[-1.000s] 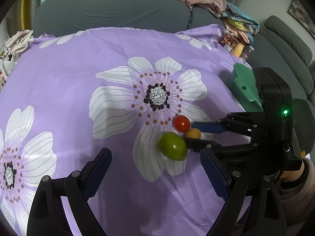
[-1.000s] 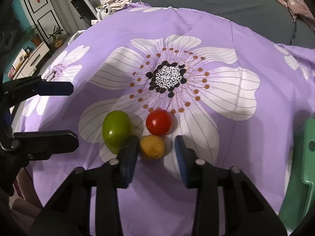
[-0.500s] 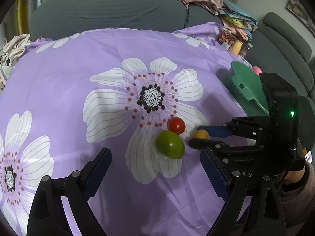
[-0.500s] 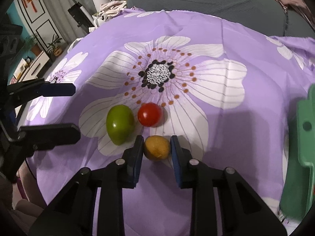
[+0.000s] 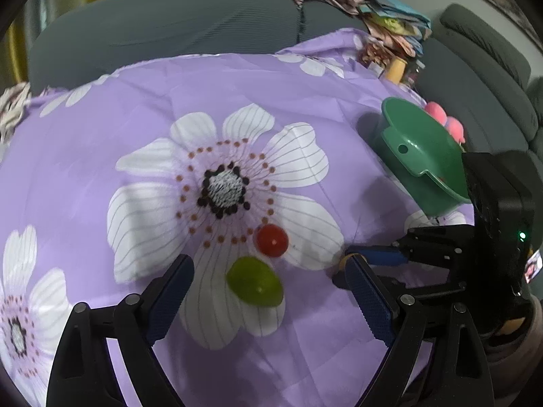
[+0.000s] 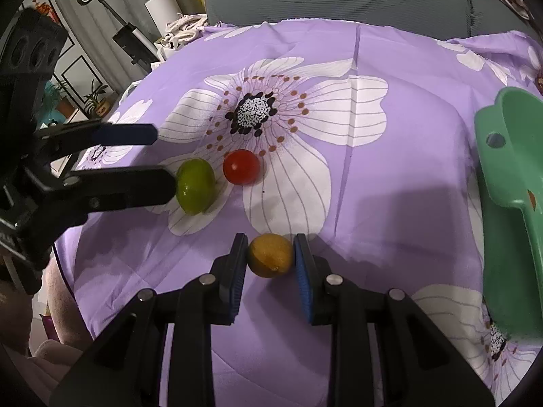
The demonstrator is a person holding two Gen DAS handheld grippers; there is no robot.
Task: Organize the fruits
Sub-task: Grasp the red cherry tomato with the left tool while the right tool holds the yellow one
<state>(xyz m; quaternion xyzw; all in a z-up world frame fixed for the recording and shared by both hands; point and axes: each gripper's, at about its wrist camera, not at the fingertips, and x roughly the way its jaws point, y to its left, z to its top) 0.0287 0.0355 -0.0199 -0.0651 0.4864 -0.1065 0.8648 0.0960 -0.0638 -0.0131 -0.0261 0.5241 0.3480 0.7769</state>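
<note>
3 fruits and 1 green basket (image 6: 509, 203) sit on a surface draped in a purple floral cloth (image 6: 390, 176). Smaller, the green fruit (image 6: 196, 186) and red tomato (image 6: 241, 167) lie side by side on a white petal; smallest, the yellow fruit (image 6: 270, 255) is clamped between the pads of the right tool (image 6: 270, 261), apart from the other 2 and well short of the basket at the right edge.

The left tool (image 5: 268, 291) stands wide with nothing in it, just before the green fruit.

Likely risks: the round yellow fruit could squirt out of the narrow grip if the tool tilts, and the left tool's near finger could nudge the green fruit into rolling.

Only the left view shows pink items (image 5: 444, 120) beyond the basket; only the right view shows the grip on the yellow fruit clearly.
</note>
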